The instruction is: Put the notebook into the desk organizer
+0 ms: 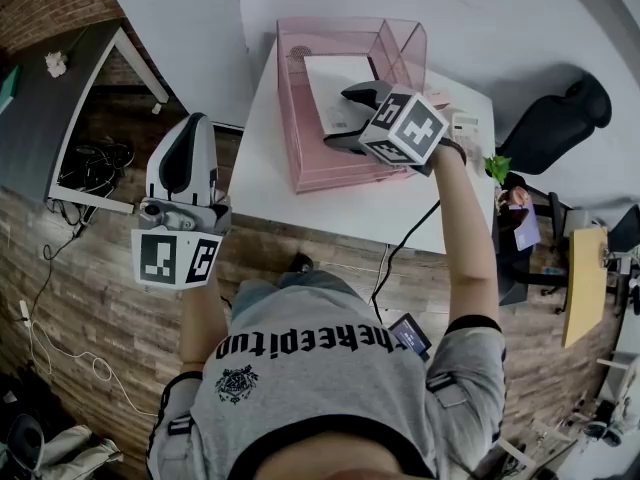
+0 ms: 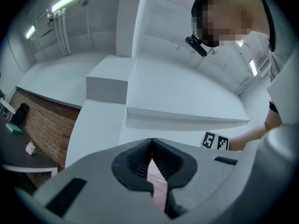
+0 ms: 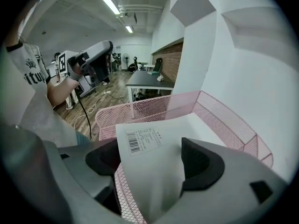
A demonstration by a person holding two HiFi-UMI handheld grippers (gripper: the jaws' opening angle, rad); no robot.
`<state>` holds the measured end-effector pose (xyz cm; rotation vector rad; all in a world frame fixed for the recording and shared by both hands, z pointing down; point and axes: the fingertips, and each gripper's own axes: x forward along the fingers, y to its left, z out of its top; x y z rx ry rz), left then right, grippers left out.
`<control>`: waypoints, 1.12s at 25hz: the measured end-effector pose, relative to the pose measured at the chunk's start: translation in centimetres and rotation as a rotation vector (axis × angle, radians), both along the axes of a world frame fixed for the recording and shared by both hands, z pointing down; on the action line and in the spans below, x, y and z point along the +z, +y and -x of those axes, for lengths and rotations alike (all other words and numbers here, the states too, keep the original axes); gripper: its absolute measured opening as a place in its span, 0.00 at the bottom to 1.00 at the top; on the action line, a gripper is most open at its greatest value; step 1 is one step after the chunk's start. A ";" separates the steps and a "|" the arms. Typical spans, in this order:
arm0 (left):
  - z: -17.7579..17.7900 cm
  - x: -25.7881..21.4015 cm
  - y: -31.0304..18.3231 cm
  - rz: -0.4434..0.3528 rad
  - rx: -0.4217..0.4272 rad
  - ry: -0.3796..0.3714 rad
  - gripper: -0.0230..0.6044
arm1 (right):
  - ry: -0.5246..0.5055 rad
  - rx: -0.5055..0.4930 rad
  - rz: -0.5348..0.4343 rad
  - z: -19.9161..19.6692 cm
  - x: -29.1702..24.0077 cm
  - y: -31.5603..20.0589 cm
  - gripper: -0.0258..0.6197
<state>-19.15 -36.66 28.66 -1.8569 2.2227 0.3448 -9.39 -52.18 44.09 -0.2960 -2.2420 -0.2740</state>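
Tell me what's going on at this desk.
A person holds a hand-held gripper in each hand. The right hand-held gripper reaches into the pink mesh organizer on the white table. Its jaws stand wide open with the white notebook between them, already inside the organizer. The left hand-held gripper is shut and empty, held off to the side over the floor.

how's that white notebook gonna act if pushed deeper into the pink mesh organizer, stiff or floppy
The notebook looks thin, so it is probably light and somewhat floppy. Its smooth white cover should likely slide over the pink mesh organizer, though a corner might catch in the mesh holes.
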 end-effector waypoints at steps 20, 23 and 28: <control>0.6 -0.8 2.2 -0.006 0.071 -0.007 0.04 | 0.009 0.000 -0.061 -0.4 -0.7 3.3 0.60; 0.8 -1.0 2.3 -0.005 0.099 -0.007 0.04 | -0.069 0.101 0.003 -0.2 -1.4 3.6 0.60; 0.5 -1.5 2.3 -0.005 0.165 -0.015 0.04 | -0.217 0.329 0.025 -0.5 -3.0 2.5 0.36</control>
